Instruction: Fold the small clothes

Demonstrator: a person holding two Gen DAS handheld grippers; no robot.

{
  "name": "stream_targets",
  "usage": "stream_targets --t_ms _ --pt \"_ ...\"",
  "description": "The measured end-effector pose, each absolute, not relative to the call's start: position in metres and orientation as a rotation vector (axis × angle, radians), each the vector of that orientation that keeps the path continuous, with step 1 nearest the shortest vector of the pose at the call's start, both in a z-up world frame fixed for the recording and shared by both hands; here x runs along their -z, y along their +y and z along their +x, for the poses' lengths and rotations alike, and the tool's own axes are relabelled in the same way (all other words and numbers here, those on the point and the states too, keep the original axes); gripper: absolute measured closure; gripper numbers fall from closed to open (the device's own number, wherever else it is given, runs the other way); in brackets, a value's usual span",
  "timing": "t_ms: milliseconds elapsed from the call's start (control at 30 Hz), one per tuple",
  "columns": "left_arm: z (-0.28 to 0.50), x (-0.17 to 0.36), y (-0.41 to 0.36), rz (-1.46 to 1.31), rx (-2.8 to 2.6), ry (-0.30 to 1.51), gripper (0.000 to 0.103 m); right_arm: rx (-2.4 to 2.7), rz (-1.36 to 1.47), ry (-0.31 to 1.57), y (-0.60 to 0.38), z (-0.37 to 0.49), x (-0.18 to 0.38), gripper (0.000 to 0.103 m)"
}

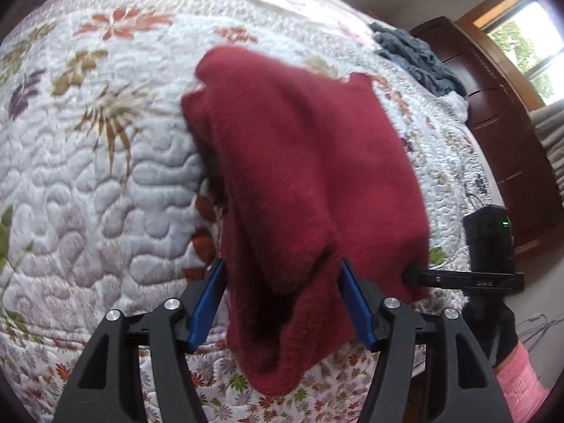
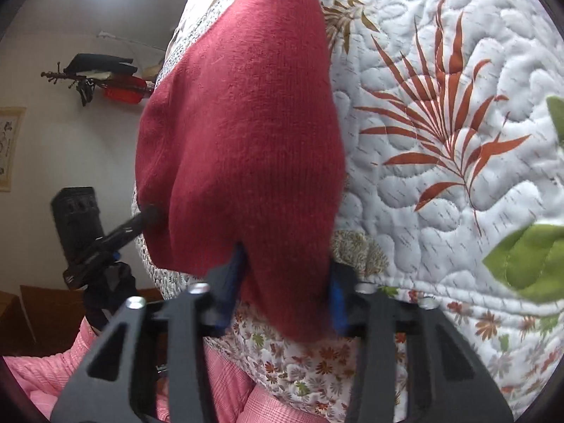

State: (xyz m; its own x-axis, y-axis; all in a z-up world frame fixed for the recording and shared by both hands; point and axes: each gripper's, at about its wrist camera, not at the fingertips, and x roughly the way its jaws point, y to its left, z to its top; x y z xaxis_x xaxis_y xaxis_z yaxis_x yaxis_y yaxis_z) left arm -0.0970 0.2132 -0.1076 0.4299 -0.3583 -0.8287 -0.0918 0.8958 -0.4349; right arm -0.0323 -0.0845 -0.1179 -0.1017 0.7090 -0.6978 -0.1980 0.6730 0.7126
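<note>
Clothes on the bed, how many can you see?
2: a red garment held up between both tools, and a grey garment bunched at the bed's far edge. Others may be hidden.

Floral quilted bedspread point(image 1: 105, 162), dark wooden headboard point(image 1: 493, 112), daylit window point(image 1: 528, 42), white wall point(image 2: 70, 148) with coat rack point(image 2: 95, 74)

Daylight, even and moderately bright, enters from the window point(image 1: 525, 46) at upper right of the left wrist view. Strong fisheye curvature with dark vignetted corners in both views. The red garment point(image 1: 303, 183) shows motion blur; its shadow falls on the quilt point(image 1: 105, 183). No glare noted.
</note>
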Motion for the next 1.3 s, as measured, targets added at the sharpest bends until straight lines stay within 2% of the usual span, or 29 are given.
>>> stream_targets --t_ms 67,167,300,500,633,700,800,867,933,1067,1300 --pt "-0.098 0.116 0.217 -0.475 0.157 1.15 0.045 -0.84 0.469 1.461 -0.087 -0.038 0.106 0.08" --pt "-0.099 0.123 0.222 -0.473 0.152 1.156 0.044 -0.83 0.423 1.458 -0.09 -0.044 0.101 0.081" --pt "-0.099 0.133 0.222 -0.452 0.167 1.17 0.044 -0.787 0.427 1.501 -0.09 -0.049 0.121 0.081" --pt "-0.1 0.139 0.223 -0.441 0.182 1.18 0.042 -0.725 0.447 1.509 -0.096 -0.052 0.141 0.075" --pt "-0.101 0.136 0.22 -0.431 0.165 1.178 0.042 -0.677 0.425 1.498 -0.087 -0.055 0.13 0.073" --pt "-0.103 0.133 0.216 -0.429 0.143 1.18 0.042 -0.645 0.43 1.493 -0.089 -0.056 0.125 0.064" --pt "-0.112 0.12 0.21 -0.396 0.102 1.169 0.044 -0.603 0.408 1.475 -0.093 -0.065 0.111 0.06" --pt "-0.121 0.109 0.208 -0.38 0.078 1.155 0.044 -0.565 0.36 1.448 -0.099 -0.072 0.1 0.034" --pt "-0.132 0.095 0.207 -0.383 0.061 1.137 0.043 -0.531 0.316 1.422 -0.103 -0.08 0.087 0.026" --pt "-0.149 0.075 0.203 -0.379 0.021 1.116 0.04 -0.461 0.208 1.386 -0.105 -0.093 0.064 0.016" --pt "-0.179 0.042 0.185 -0.323 -0.041 1.092 0.032 -0.432 0.105 1.307 -0.098 -0.129 0.028 0.014"
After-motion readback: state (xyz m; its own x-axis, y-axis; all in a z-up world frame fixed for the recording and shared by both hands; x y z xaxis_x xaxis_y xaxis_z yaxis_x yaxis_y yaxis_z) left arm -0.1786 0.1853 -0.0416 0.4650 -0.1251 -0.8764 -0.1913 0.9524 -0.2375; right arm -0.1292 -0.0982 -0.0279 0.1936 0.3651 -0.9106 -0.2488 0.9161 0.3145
